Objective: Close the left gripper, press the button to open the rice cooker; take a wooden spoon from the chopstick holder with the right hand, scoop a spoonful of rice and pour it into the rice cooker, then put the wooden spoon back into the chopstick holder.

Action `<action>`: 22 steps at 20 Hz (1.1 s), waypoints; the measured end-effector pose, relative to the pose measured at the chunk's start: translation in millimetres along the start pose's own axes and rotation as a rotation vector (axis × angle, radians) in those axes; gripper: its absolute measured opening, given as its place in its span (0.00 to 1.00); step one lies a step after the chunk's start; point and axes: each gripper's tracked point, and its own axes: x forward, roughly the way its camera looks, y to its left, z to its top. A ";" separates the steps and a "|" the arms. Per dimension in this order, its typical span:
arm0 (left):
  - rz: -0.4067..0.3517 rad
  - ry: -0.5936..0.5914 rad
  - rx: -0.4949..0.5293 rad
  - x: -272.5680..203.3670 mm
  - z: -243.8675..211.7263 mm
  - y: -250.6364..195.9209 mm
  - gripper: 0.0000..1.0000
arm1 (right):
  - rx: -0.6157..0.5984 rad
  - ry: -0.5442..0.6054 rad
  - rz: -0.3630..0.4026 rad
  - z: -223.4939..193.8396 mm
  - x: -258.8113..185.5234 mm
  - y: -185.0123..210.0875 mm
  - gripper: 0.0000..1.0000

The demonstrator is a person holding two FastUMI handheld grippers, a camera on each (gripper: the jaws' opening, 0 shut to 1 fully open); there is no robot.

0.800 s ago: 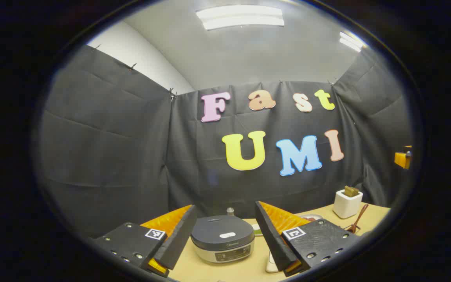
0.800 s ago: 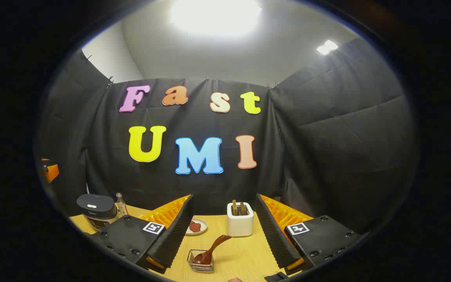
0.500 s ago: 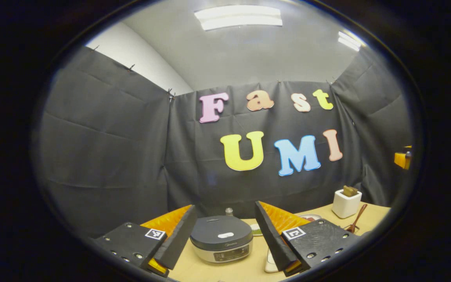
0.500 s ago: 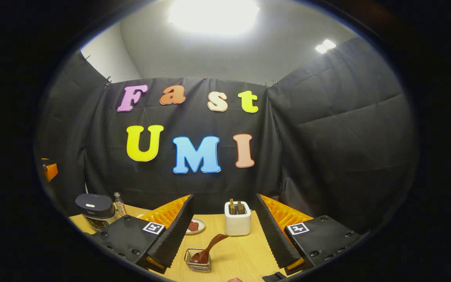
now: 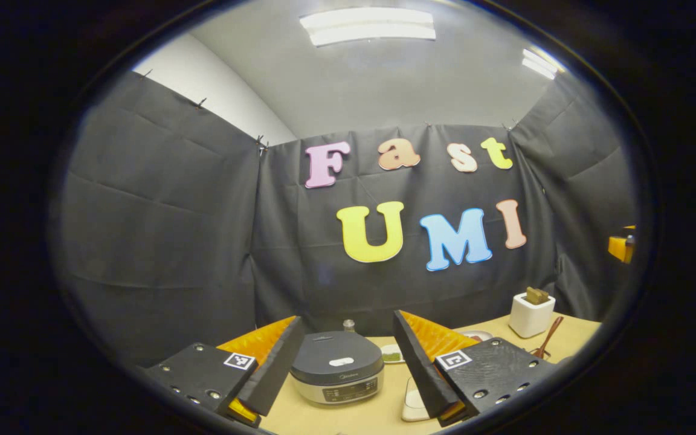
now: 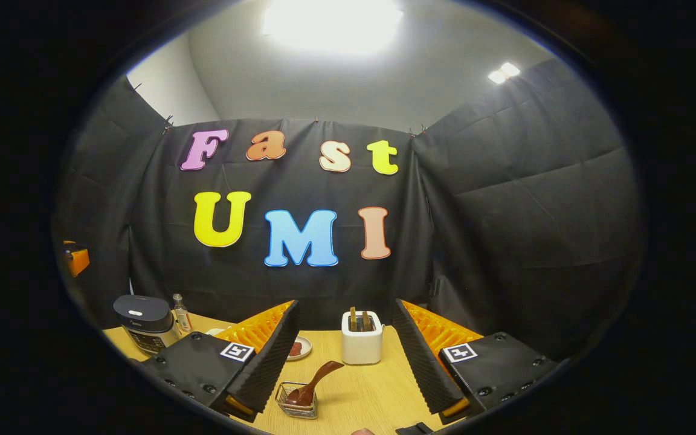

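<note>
Hidden behind the left tongs' (image 5: 343,362) right finger (image 5: 420,368): most of a white dish (image 5: 412,406) on the worktop (image 5: 384,417). Cut off by the same finger, a small plate (image 5: 393,354) beyond the rice cooker (image 5: 337,374). Too small to tell: what stands in the white holder (image 5: 531,314). Half covered in the right gripper view, a plate (image 6: 301,347) behind the left finger (image 6: 269,356).
</note>
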 end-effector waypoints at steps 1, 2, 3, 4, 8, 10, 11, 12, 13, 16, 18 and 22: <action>-0.002 -0.003 0.000 -0.1 1.3 -1.8 0.90 | -0.002 -0.001 0.001 -0.1 -0.1 -1.3 0.97; -0.005 -0.006 -0.001 0.4 3.6 -4.8 0.92 | -0.004 -0.001 0.002 -0.4 0.7 -2.7 0.97; -0.009 -0.006 0.000 1.5 3.6 -6.7 0.90 | -0.004 -0.001 0.003 -0.8 1.3 -4.5 0.97; -0.011 -0.007 0.000 2.0 5.2 -9.5 0.92 | -0.004 0.000 0.004 -1.8 2.9 -6.0 0.97; -0.013 -0.006 0.001 2.7 6.7 -16.4 0.92 | -0.001 0.007 0.012 -6.2 6.1 -9.9 0.98; -0.015 0.004 0.008 1.4 3.1 -21.0 0.92 | -0.005 0.009 0.017 -7.7 6.6 -10.9 0.98; -0.015 0.006 0.009 2.4 3.5 -22.9 0.92 | -0.008 0.009 0.021 -8.7 7.3 -12.5 0.97; -0.014 0.007 0.008 2.8 4.3 -25.1 0.93 | -0.009 0.007 0.026 -7.9 8.1 -12.4 0.97; -0.013 0.006 0.006 1.5 3.2 -26.0 0.93 | -0.010 0.006 0.031 -8.9 9.3 -13.0 0.98; 0.006 0.007 0.007 1.2 5.7 -28.1 0.90 | -0.018 0.006 0.053 -12.0 11.3 -14.7 0.98; 0.029 0.007 0.013 1.2 7.5 -26.0 0.93 | -0.021 0.007 0.073 -16.0 12.6 -16.0 0.98; 0.038 0.007 0.019 6.4 10.5 -29.4 0.90 | 0.002 0.016 0.105 -25.9 13.9 -16.8 0.98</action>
